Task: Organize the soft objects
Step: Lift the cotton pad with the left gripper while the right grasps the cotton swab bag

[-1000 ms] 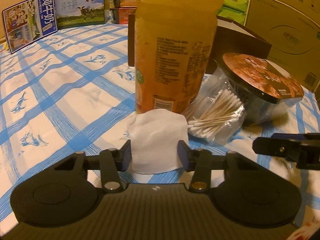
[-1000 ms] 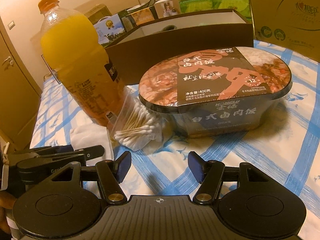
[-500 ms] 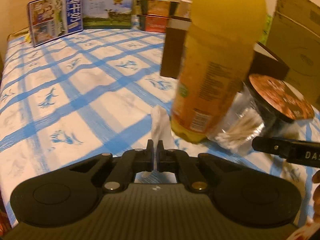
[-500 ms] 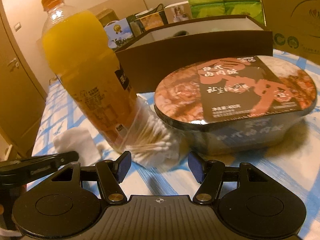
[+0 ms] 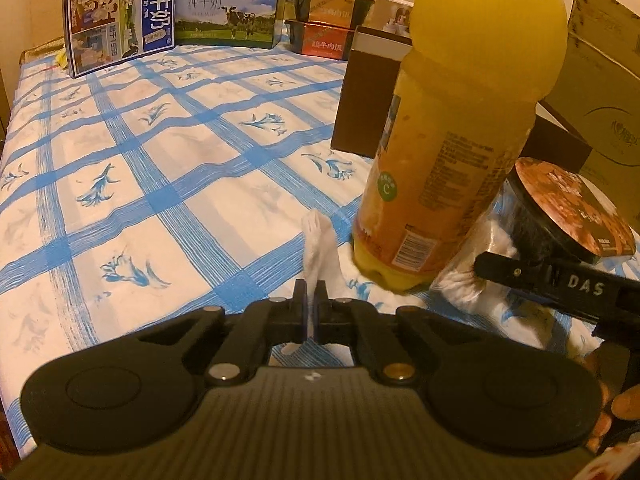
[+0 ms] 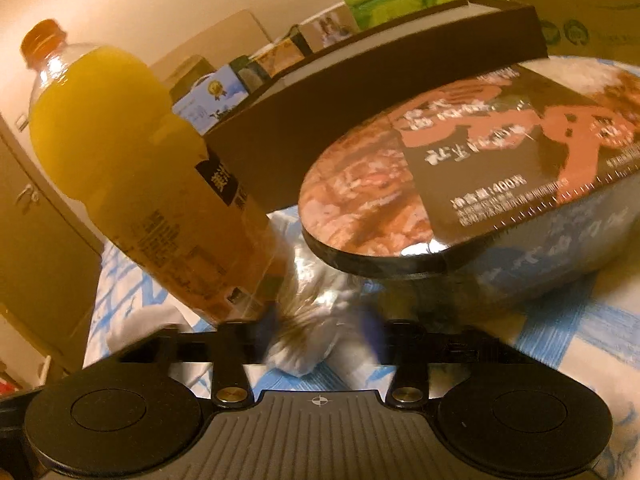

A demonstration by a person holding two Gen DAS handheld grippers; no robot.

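On blue-checked bed sheet point(image 5: 168, 168), beside tilted orange juice bottle point(image 5: 460, 140): left hand-held gripper point(image 5: 310, 304) clenched on white cotton pad point(image 5: 318, 248); right hand-held gripper point(image 6: 320, 334) just closing around clear cotton-swab bag point(image 6: 316, 320), contact blurred.

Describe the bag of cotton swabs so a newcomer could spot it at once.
Find the tall orange juice bottle on the blue-checked cloth. At its base, wedged against the oval ready-meal bowl, lies the clear bag of cotton swabs. It is the only see-through, crinkled thing there, packed with white-tipped sticks.
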